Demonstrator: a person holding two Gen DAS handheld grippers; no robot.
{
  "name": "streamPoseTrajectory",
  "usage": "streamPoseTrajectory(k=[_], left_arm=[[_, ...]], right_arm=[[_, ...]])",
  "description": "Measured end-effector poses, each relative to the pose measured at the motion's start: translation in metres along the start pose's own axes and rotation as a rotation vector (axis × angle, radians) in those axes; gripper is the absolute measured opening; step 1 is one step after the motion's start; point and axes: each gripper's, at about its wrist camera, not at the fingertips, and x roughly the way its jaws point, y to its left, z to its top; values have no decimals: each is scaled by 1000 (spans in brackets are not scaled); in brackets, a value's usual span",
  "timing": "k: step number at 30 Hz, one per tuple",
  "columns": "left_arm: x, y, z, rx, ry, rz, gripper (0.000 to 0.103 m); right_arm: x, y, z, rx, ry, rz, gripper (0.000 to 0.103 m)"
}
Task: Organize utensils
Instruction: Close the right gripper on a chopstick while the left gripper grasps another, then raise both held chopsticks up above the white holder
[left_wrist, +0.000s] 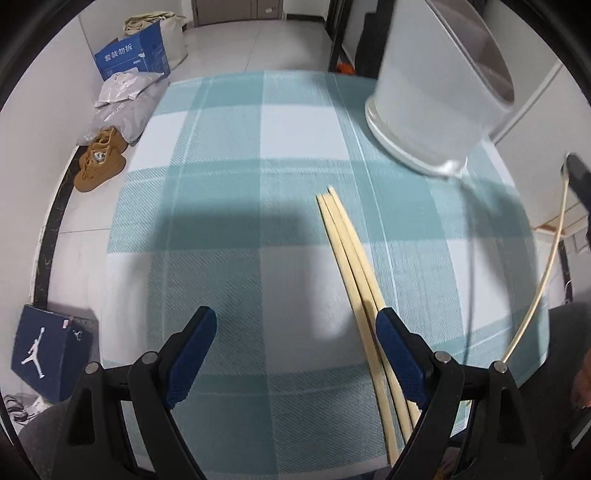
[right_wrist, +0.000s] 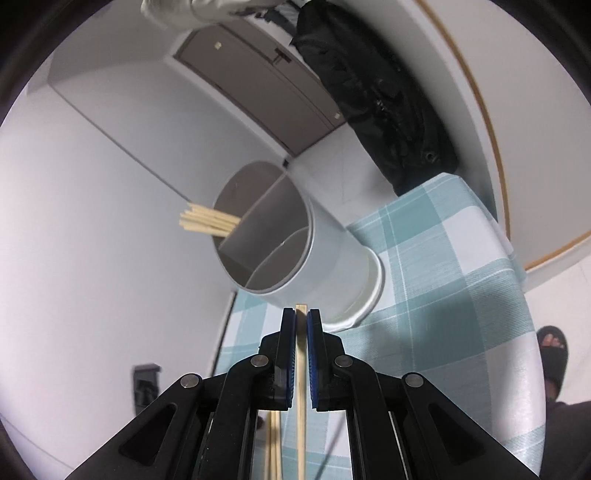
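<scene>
White walls and a grey floor sit around a table (left_wrist: 236, 206) with a blue-and-white check cloth. Some things are hard to see. From the left wrist view, the white holder (left_wrist: 436, 92) is blurry and its top is cut off by the picture edge. The low ends of the three chopsticks (left_wrist: 351, 258) are hidden behind the left gripper (left_wrist: 295, 354). The right gripper (right_wrist: 302, 314) shows there only as a dark bit at the far right.

The left gripper is wide open with nothing in it. The three chopsticks lie on the cloth, right by its right finger (left_wrist: 399, 354). The right gripper is squeezed tight on one chopstick (right_wrist: 301, 387). The holder stands near the table's far corner, just past that chopstick's tip. More sticks (right_wrist: 207, 221) poke out of its far half.

Most of the cloth toward the left edge is bare.
</scene>
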Motion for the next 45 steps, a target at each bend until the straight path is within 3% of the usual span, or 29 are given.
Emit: streamPoseTrajectory(k=[7, 11, 16, 17, 20, 21, 22, 26, 29, 30, 32, 35, 38, 45], left_arm=[[0, -4, -3, -5, 31, 89, 85], [5, 2, -2, -29, 60, 85, 85], [10, 6, 18, -20, 45, 141, 84], [11, 7, 24, -22, 38, 139, 82], [15, 8, 34, -49, 37, 82, 55], [15, 10, 37, -57, 34, 95, 38], [15, 9, 39, -59, 36, 92, 27], [21, 6, 49, -61, 62, 94, 26], [23, 0, 52, -43, 64, 73, 5], [24, -1, 52, -44, 55, 76, 2], [24, 0, 52, -64, 39, 71, 1], [22, 4, 56, -114, 30, -5, 1], [6, 4, 58, -142, -26, -50, 1], [-64, -13, 38, -79, -276, -98, 1]], right_arm=[[-12, -16, 6, 36, -22, 44, 5], [-21, -16, 7, 33, -38, 52, 5], [-24, -13, 4, -2, -29, 53, 5], [-25, -13, 4, -12, -30, 48, 5], [-25, -15, 5, -9, -35, 54, 5], [-26, -15, 6, -5, -34, 53, 5], [-26, -17, 7, 2, -33, 54, 5], [-31, -19, 11, 16, -54, 62, 5], [-32, -20, 12, 22, -58, 67, 5], [-33, -20, 13, 22, -57, 67, 5], [-34, -19, 12, 13, -55, 63, 5], [-38, -16, 9, -9, -59, 47, 5], [-42, -15, 4, -9, -74, 34, 5], [-47, 4, -6, -81, -105, 19, 5]])
